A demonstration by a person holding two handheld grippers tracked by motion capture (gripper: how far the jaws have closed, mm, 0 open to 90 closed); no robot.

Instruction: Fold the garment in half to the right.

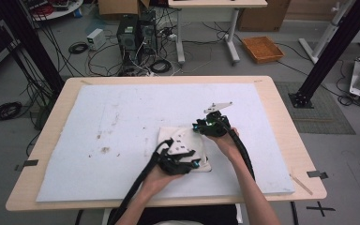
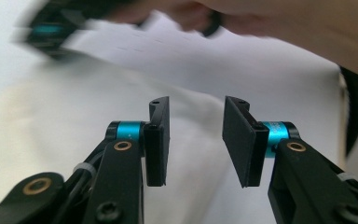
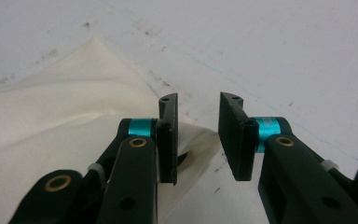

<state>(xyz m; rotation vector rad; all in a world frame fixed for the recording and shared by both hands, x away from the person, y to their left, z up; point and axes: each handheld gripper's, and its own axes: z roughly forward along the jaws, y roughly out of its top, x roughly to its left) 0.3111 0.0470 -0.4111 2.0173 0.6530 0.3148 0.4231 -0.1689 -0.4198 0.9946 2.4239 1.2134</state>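
Observation:
A folded cream cloth (image 1: 204, 155) lies on the white sheet near the table's front middle. My left gripper (image 1: 193, 158) hovers over the cloth's near part. In the left gripper view its jaws (image 2: 196, 140) stand apart, with only the cloth (image 2: 74, 116) behind them and nothing in the gap. My right gripper (image 1: 198, 129) is at the cloth's far right corner. In the right gripper view it (image 3: 198, 135) is open too. The cloth's (image 3: 51, 112) corner reaches just under its left finger (image 3: 168, 135), and the pads do not press on it.
The white foam sheet (image 1: 122, 108) covers most of the wooden table (image 1: 56, 117) and bears small dark stains (image 1: 104, 150) left of the cloth. Cables, computer cases (image 1: 136, 35) and an orange tray (image 1: 262, 49) are on the floor beyond the table.

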